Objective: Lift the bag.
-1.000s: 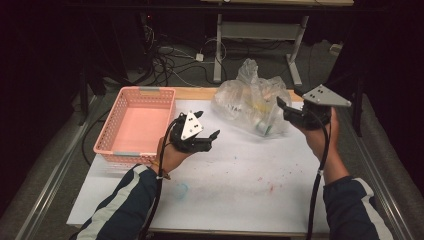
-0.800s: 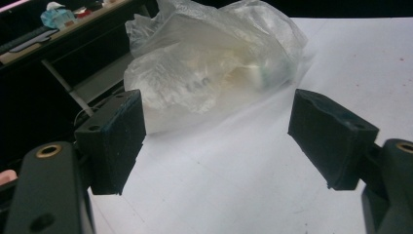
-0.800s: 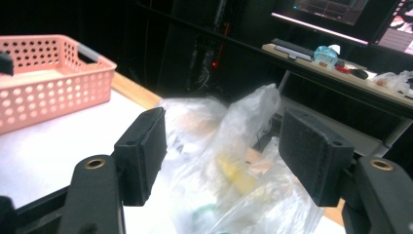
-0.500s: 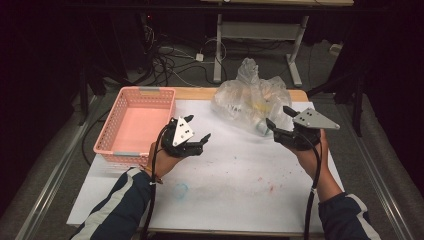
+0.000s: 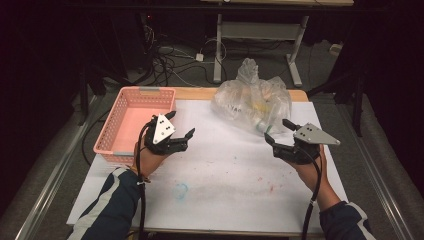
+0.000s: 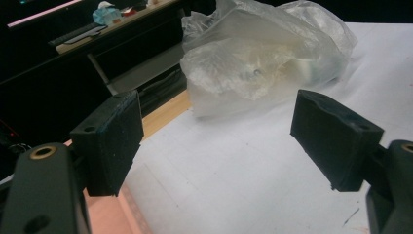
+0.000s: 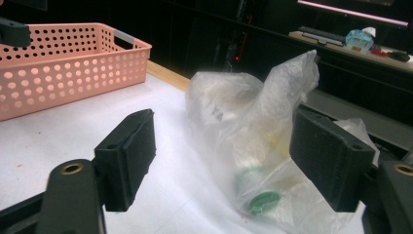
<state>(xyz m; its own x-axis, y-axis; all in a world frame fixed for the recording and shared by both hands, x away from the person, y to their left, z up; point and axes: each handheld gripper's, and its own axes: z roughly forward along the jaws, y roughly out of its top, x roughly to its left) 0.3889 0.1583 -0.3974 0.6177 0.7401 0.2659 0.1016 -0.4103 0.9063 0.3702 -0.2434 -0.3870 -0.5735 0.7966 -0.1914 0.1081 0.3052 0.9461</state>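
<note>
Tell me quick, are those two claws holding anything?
Left gripper: open, holding nothing.
Right gripper: open, jaws just widened, empty, beside the plastic bag.

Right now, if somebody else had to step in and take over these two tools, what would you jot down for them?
Left hand-held gripper: open, empty, beside the pink perforated plastic basket.
Right hand-held gripper: jaws have just been opening, nothing between them, close to the crumpled clear plastic bag.
The bag lies at the far edge of the white table sheet, small items inside, a green cap among them.
Done: nothing moved into the basket.
Left: probably grasp the bag and get its contents out.
</note>
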